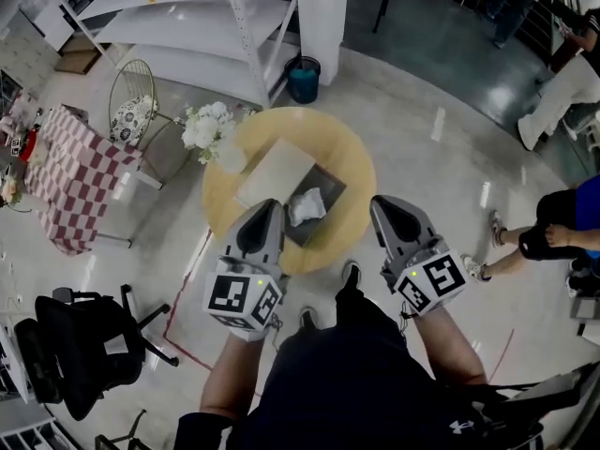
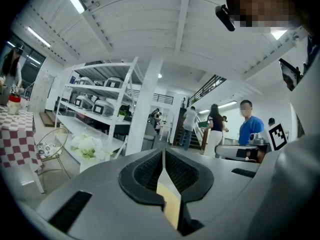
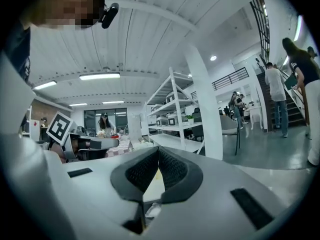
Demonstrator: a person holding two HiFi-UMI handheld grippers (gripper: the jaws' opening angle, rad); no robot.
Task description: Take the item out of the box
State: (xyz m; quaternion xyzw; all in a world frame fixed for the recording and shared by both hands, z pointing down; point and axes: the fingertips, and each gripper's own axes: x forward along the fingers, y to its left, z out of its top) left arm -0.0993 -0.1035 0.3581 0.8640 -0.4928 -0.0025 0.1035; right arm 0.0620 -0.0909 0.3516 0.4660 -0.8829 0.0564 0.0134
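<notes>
A dark open box [image 1: 330, 186] sits on the round yellow table [image 1: 352, 148], with a crumpled white item [image 1: 307, 206] inside it. A beige lid [image 1: 275, 173] lies against the box's far left side. My left gripper [image 1: 272, 206] hovers at the box's near left edge, its jaws closed and empty. My right gripper [image 1: 380, 202] is to the right of the box at the table's rim, also closed and empty. In the left gripper view the left gripper [image 2: 163, 151] shows pads meeting at the tip. The right gripper view shows the same of the right gripper [image 3: 159, 149].
A vase of white flowers [image 1: 208, 125] stands at the table's left edge. Further left are a wire chair [image 1: 131, 101] and a checkered-cloth table [image 1: 70, 172]. A black office chair [image 1: 80, 345] is near left, a blue bin [image 1: 303, 78] beyond the table, and a seated person [image 1: 562, 232] at right.
</notes>
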